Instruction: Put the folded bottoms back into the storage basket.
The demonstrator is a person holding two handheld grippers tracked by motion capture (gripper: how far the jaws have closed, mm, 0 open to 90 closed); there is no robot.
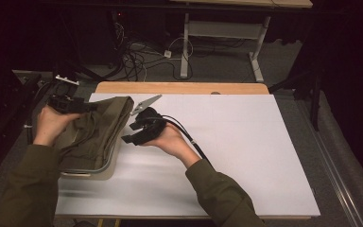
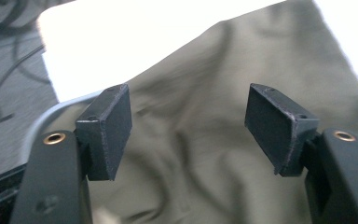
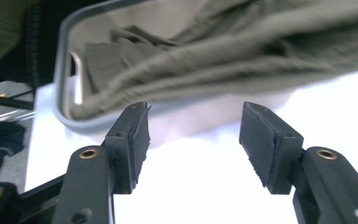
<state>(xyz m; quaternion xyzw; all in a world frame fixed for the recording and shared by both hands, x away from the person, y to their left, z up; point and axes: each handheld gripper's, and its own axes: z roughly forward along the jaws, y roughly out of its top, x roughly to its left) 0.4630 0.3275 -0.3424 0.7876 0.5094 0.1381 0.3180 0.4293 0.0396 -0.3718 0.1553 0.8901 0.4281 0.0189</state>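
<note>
White table point(image 1: 227, 142) under everything. Olive cloth point(image 1: 97, 130) at 9 o'clock on table, heaped in grey-rimmed tray point(image 1: 105, 166), upper part hanging over rim toward 12. Left gripper point(image 1: 73, 105) at 10 o'clock above cloth, jaws spread, nothing between pads point(image 2: 109, 128). Right gripper point(image 1: 133, 132) just beside tray at 3 o'clock of cloth, jaws apart, empty.

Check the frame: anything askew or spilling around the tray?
Yes. The crumpled olive-green cloth isn't fully inside the shallow grey-rimmed tray: in the high view its far end hangs over the tray's rim onto the white tabletop. Both claws stand open, clear of it.
</note>
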